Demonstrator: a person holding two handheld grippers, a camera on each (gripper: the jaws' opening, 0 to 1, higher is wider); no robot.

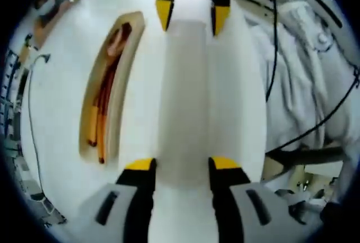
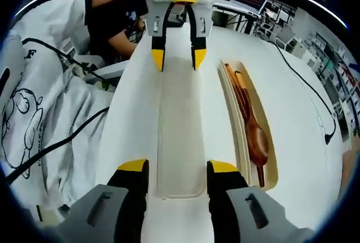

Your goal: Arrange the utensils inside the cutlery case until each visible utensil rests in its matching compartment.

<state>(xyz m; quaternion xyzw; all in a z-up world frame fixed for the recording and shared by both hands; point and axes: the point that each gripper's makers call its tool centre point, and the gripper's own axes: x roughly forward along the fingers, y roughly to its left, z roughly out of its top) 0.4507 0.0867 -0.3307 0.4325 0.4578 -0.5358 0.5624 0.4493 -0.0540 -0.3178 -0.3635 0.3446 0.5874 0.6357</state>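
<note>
In the left gripper view, a black cable trails down the far left of the white table. Right of it, in the upper left to centre left of the frame, lies the cutlery case, a long beige tray whose long axis runs from the top of the frame down to the lower left. Inside it rest wooden utensils, lengthwise along the tray, with a rounded spoon bowl at the upper end and slim orange-brown handles toward the lower end. In the centre lies a long translucent lid, running straight up the frame. The left gripper stands with its yellow-tipped jaws spread wide on either side of the lid's near end; whether they touch it cannot be told. The right gripper enters from the top, jaws apart at the lid's far end. On the right is a person's white sleeve crossed by black cables.

In the right gripper view, white clothing fills the left. The right gripper straddles the lid, jaws wide. The case lies right of the lid, parallel to it.
</note>
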